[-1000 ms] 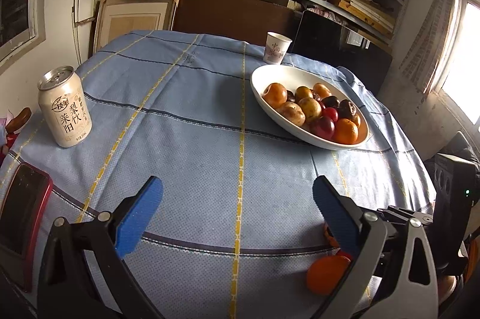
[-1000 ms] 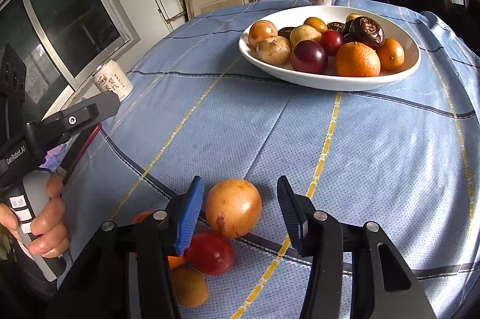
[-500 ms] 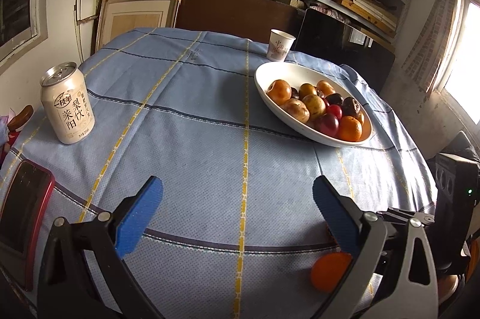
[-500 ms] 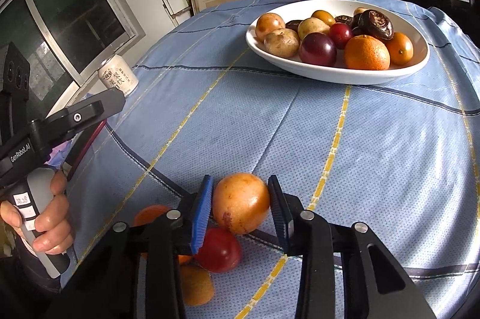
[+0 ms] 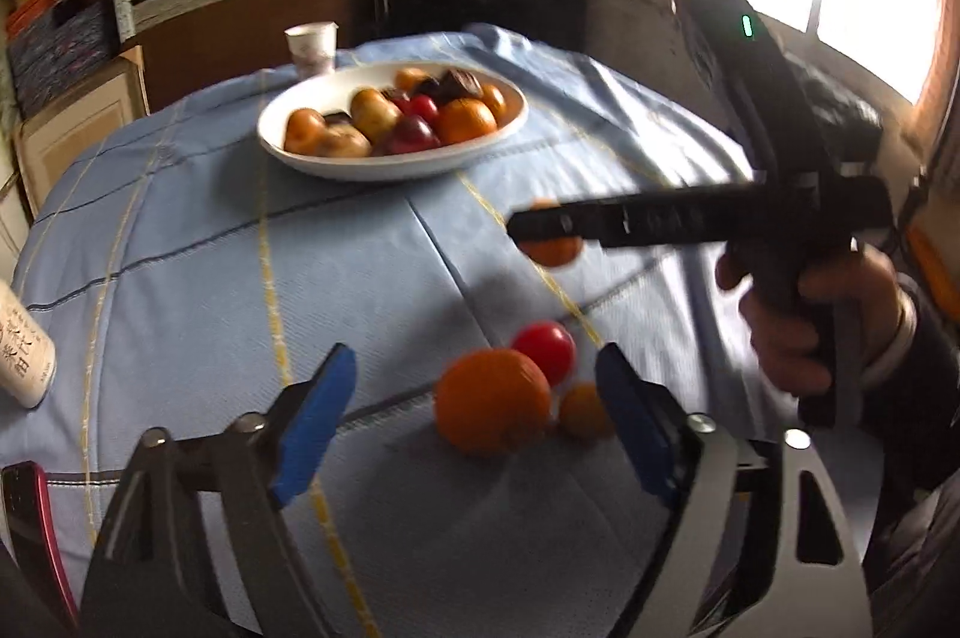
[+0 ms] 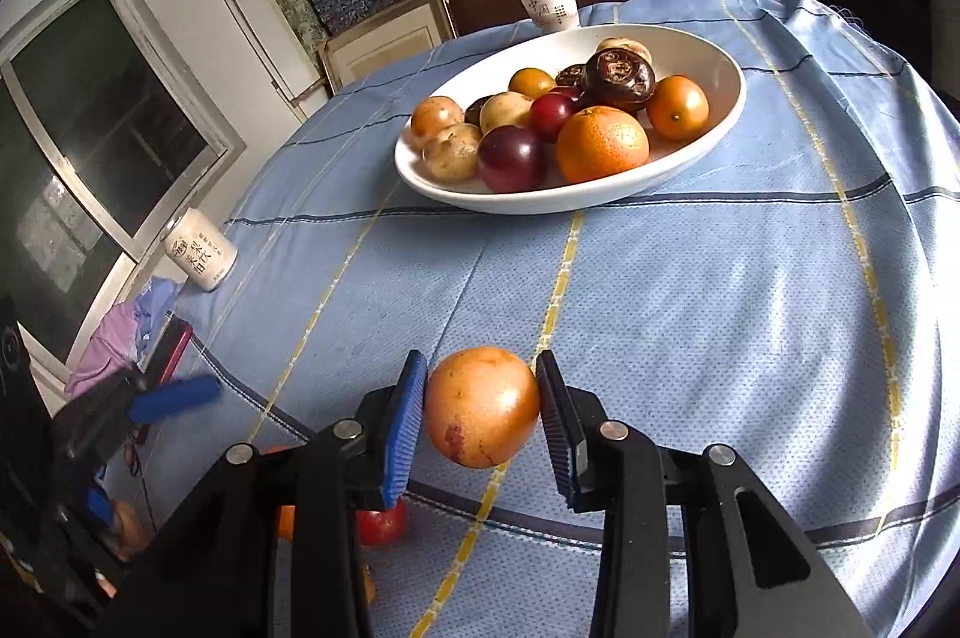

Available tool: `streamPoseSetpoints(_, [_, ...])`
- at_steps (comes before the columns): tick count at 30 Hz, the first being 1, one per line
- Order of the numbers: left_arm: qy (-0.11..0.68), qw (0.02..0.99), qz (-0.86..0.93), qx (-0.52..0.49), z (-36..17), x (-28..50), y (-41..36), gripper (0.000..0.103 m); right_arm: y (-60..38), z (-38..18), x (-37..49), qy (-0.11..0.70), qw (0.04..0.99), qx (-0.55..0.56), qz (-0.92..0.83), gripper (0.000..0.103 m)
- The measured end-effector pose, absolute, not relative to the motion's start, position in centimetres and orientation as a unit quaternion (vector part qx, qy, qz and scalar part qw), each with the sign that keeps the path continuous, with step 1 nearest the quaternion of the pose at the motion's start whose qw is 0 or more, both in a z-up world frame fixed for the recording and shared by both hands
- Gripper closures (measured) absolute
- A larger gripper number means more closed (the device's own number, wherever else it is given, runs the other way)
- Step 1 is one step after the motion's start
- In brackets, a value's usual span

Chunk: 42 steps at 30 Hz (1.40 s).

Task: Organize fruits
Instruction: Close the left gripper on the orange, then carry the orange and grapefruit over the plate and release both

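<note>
My right gripper [image 6: 483, 425] is shut on a yellow-orange round fruit [image 6: 483, 407], both blue pads pressed to its sides; the left wrist view shows this fruit [image 5: 552, 251] partly behind the right gripper [image 5: 540, 224]. My left gripper [image 5: 474, 425] points down at three loose fruits on the blue cloth: an orange [image 5: 492, 401] between its jaws, a red fruit [image 5: 543, 351] and a small orange fruit [image 5: 582, 410]. Its jaws are closing, and the pads stand clear of the orange. A white oval bowl [image 6: 600, 203] [image 5: 390, 167] filled with several fruits sits further back.
A paper cup [image 6: 546, 2] stands behind the bowl. A drink can [image 6: 201, 248] stands at the table's left edge, with a red phone [image 5: 24, 518] and a purple cloth [image 6: 114, 338] nearby. A hand [image 5: 798, 332] holds the right gripper. Shelves and a window surround the table.
My right gripper closed on the yellow-orange fruit and carried it away from the pile. My left gripper swung right and rolled onto the loose fruits, its jaws narrowing around the orange.
</note>
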<state>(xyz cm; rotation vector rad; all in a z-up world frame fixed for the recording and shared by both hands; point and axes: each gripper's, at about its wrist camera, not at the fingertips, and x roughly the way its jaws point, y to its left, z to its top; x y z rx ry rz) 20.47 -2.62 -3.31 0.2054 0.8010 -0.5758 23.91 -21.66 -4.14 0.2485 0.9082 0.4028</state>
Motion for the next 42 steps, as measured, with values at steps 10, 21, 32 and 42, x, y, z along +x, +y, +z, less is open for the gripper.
streamPoseSetpoints(10, [0.427, 0.859, -0.270, 0.081, -5.0, 21.6, -2.6, 0.046, -21.9, -4.0, 23.7, 0.433, 0.873, 0.121, 0.191, 0.065])
streamPoseSetpoints(21, [0.452, 0.856, -0.251, 0.008, -5.2, 26.2, -2.1, 0.052, -22.3, -3.9, 23.6, 0.431, 0.875, 0.125, 0.182, 0.065])
streamPoseSetpoints(32, [0.453, 0.853, -0.258, 0.005, -5.4, 25.7, -2.1, 0.059, -22.4, -3.7, 23.5, 0.427, 0.876, 0.126, 0.184, 0.065])
streamPoseSetpoints(42, [0.444, 0.856, -0.266, -0.017, -3.3, 26.2, -1.1, 0.059, -22.2, -2.7, 23.5, 0.404, 0.893, 0.088, 0.178, 0.065])
